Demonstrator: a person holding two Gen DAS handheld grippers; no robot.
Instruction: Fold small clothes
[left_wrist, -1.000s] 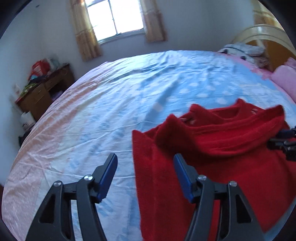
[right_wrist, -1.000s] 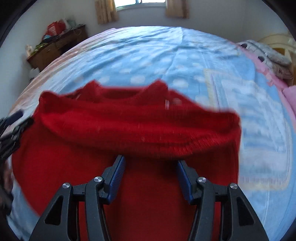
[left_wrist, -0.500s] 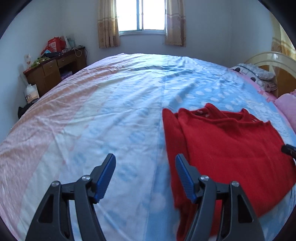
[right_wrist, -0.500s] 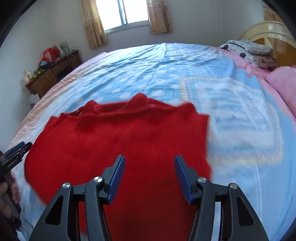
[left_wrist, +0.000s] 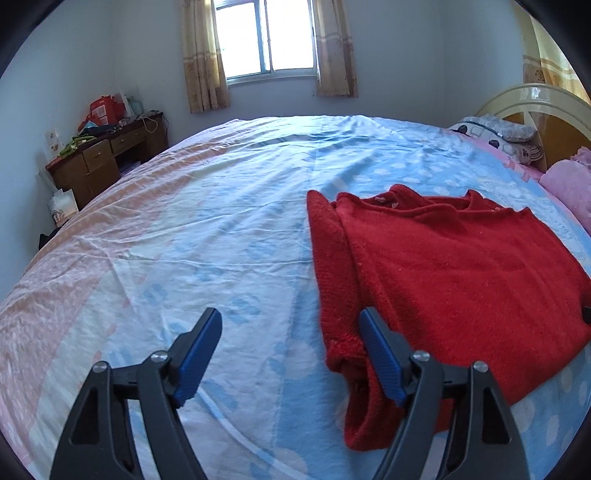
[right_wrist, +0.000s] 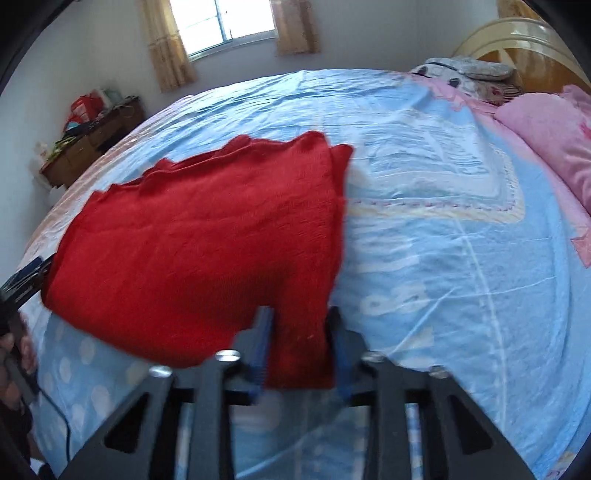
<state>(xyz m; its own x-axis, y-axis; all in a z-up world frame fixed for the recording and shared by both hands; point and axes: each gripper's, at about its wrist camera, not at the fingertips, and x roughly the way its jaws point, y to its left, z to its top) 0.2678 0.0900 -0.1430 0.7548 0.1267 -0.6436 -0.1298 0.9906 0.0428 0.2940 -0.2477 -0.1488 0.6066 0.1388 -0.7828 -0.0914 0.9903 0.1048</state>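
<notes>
Sweater (right_wrist: 207, 236) corner sits between closing right fingers (right_wrist: 334, 332), beside left fingers (left_wrist: 380, 354).

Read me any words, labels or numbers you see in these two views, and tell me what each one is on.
None can be read.
Bedsheet: large pale characters are printed near the red sweater, too smeared and distorted to read.
Red box on the wooden desk: white markings, too small to read.
White bag beside the desk: a small printed picture, with no legible text.
</notes>
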